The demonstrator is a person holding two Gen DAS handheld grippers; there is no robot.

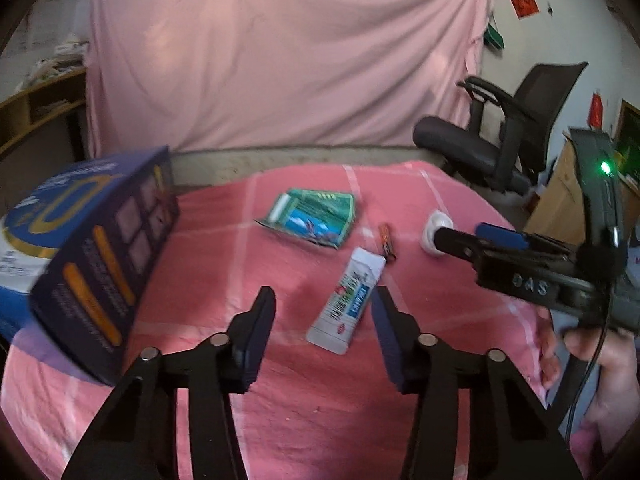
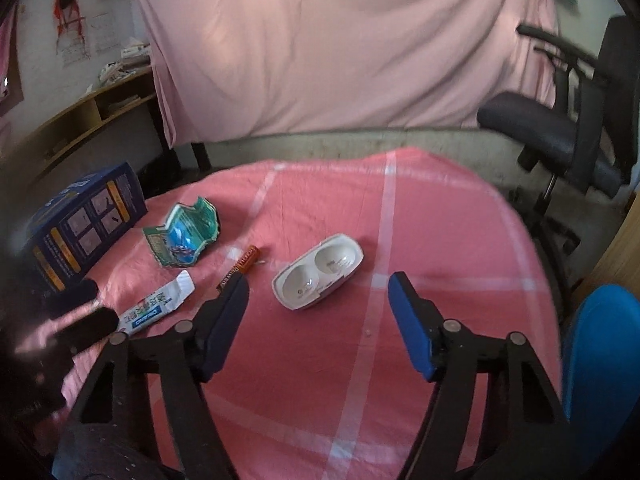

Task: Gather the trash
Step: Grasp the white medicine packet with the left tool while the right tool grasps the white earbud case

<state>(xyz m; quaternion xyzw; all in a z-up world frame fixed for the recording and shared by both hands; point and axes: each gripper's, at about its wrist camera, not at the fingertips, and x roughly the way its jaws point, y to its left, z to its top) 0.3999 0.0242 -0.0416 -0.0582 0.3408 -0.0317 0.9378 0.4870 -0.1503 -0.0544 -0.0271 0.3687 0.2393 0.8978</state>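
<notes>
Four scraps lie on the pink cloth [image 2: 400, 360]: a toothpaste tube [image 1: 346, 300], just beyond it a small battery [image 1: 387, 242], a crumpled green wrapper [image 1: 310, 216] farther back, and a white plastic tray [image 2: 318, 276] to the battery's right. A blue box [image 1: 92, 256] stands left of the tube. Both the left gripper [image 1: 324, 332] and the right gripper [image 2: 318, 312] gape with nothing between their jaws, the left hovering over the tube.

Black linkage arms with silver rivets and blue pads are seen on the left gripper [image 1: 324, 304] and right gripper [image 2: 318, 286].
</notes>
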